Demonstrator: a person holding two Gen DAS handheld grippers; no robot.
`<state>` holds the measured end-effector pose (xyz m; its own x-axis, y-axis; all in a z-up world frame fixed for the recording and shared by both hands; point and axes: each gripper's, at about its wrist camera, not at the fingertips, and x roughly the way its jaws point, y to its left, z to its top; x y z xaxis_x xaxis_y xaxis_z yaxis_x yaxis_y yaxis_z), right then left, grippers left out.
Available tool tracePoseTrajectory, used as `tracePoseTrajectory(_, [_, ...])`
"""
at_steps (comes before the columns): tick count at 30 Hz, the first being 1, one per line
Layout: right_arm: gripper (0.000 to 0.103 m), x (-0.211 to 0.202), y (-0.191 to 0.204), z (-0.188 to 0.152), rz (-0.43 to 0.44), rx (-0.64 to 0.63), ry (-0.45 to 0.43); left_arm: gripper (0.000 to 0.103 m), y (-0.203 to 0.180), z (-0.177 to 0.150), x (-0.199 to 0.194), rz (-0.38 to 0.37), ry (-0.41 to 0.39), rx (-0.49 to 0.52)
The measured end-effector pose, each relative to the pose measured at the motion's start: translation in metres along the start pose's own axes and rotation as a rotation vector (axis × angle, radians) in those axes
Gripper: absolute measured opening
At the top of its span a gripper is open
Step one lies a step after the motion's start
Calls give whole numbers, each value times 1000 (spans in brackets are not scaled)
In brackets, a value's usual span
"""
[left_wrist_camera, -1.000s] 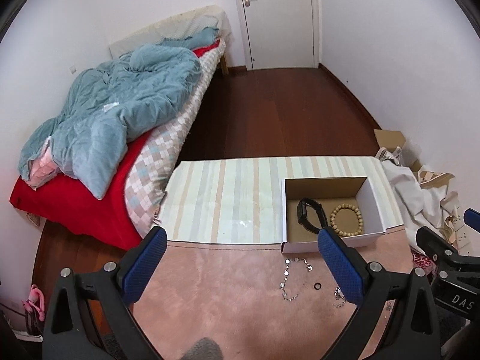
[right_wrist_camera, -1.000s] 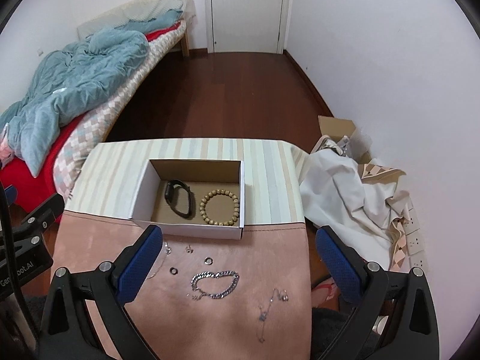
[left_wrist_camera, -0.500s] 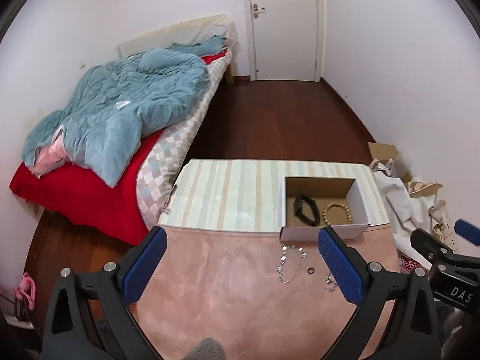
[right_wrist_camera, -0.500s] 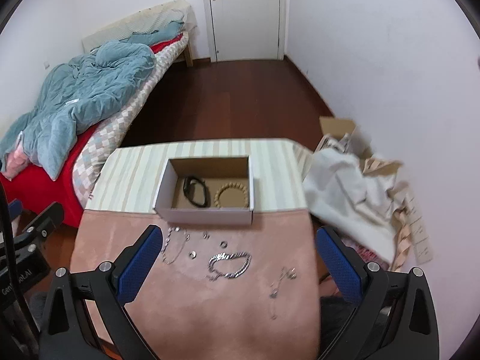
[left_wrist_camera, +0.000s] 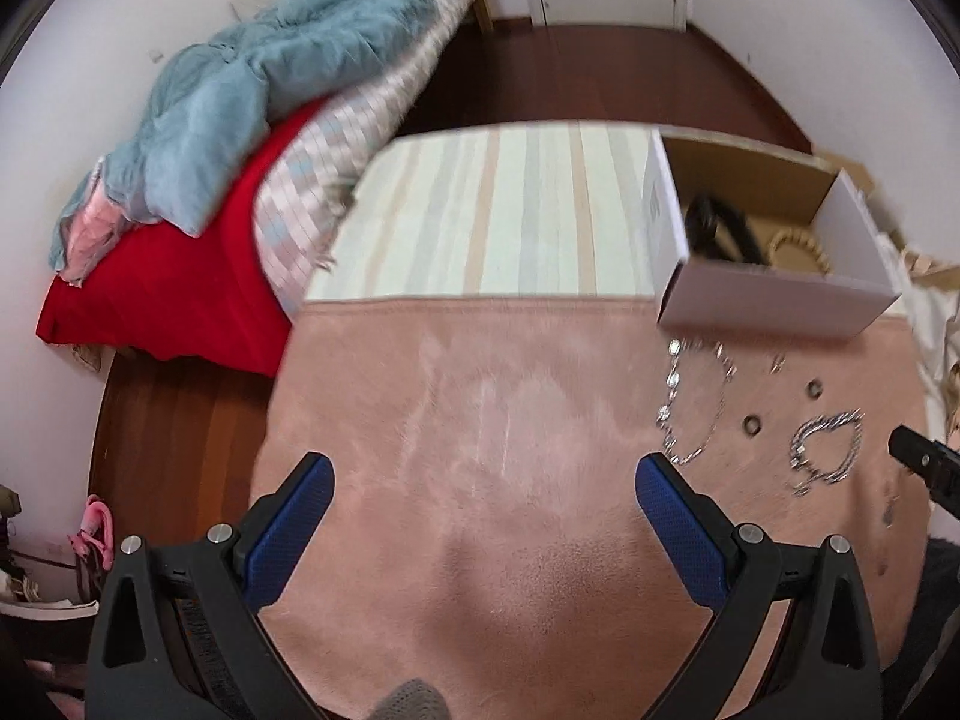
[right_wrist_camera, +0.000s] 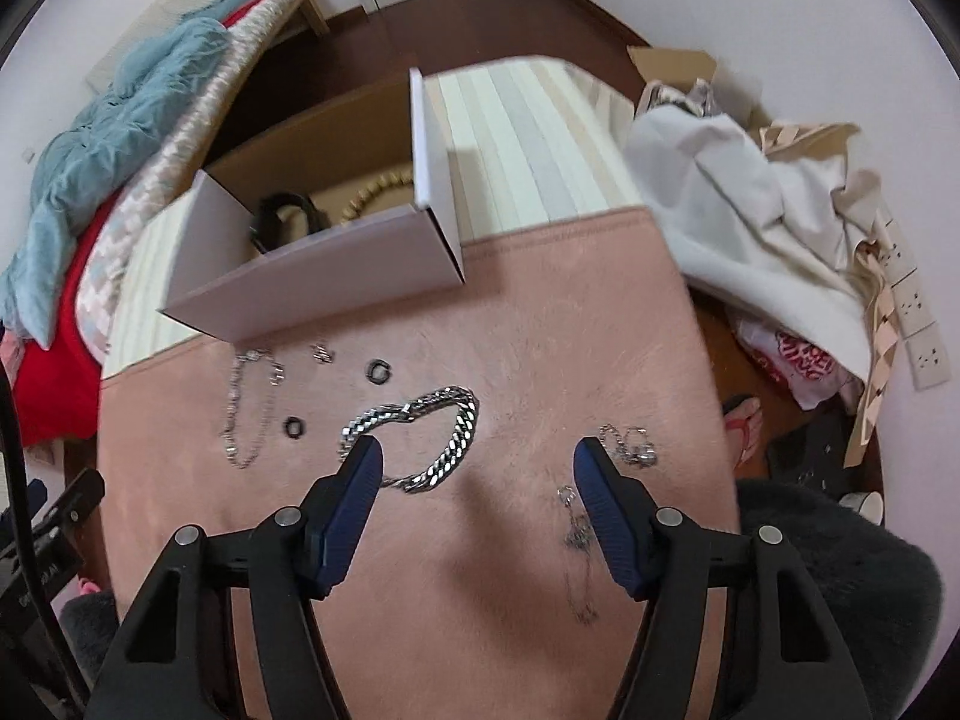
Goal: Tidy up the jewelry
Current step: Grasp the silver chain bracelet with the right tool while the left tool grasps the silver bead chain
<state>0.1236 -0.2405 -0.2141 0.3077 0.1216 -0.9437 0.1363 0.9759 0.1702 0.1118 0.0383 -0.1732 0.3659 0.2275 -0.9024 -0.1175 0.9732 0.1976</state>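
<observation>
A white cardboard box stands on the table and holds a black band and a wooden bead bracelet. On the pink mat lie a thick silver chain bracelet, a thin crystal chain, two dark rings, a small silver ring and a thin necklace. My right gripper is open just above the silver chain bracelet. My left gripper is open and empty over bare mat, left of the crystal chain.
A striped cloth covers the table behind the mat. A bed with a blue quilt stands to the left. White fabric and bags are piled right of the table. Dark wood floor lies beyond.
Both grippers have dropped down and forward toward the mat. The right one now hovers close over the silver chain bracelet. The jewelry has not moved.
</observation>
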Motion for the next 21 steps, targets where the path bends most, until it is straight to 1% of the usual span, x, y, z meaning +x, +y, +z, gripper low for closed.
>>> tracePoseTrajectory(6, [62, 39, 5, 5, -20, -11, 44, 103, -13, 3, 29, 1, 60, 27])
tracePoseTrajectory(7, [61, 44, 7, 5, -29, -16, 48, 103, -14, 3, 34, -2, 68, 25])
tracePoseTrajectory(8, [56, 44, 11, 5, -50, -37, 31, 103, -14, 4, 38, -6, 75, 22])
tracePoseTrajectory(9, [55, 45, 15, 4, -66, -56, 33, 103, -15, 4, 40, -12, 80, 19])
tracePoseTrajectory(10, [49, 45, 18, 4, -74, -74, 25, 102, -16, 4, 43, -31, 85, 12])
tracePoseTrajectory(11, [34, 45, 21, 3, -85, -92, 15, 102, -17, 5, 45, -47, 89, 6])
tracePoseTrajectory(12, [24, 45, 23, 2, -105, -117, 6, 102, -18, 5, 45, -58, 89, 5])
tracePoseTrajectory(13, [9, 45, 24, 2, -111, -132, 4, 102, -21, 6, 47, -81, 92, 5])
tracePoseTrajectory(15, [9, 44, 18, 2, -96, -122, 6, 102, -27, 8, 50, -125, 100, 5])
tracePoseTrajectory(17, [8, 43, 12, 2, -103, -118, 7, 102, -35, 11, 52, -165, 100, 12])
tracePoseTrajectory(19, [8, 41, 5, 2, -102, -101, 10, 101, -46, 13, 56, -186, 102, 31])
tracePoseTrajectory(20, [8, 40, 2, 1, -104, -96, 11, 100, -53, 14, 58, -200, 107, 46])
tracePoseTrajectory(21, [8, 40, -1, 2, -106, -92, 11, 94, -58, 15, 61, -208, 113, 60])
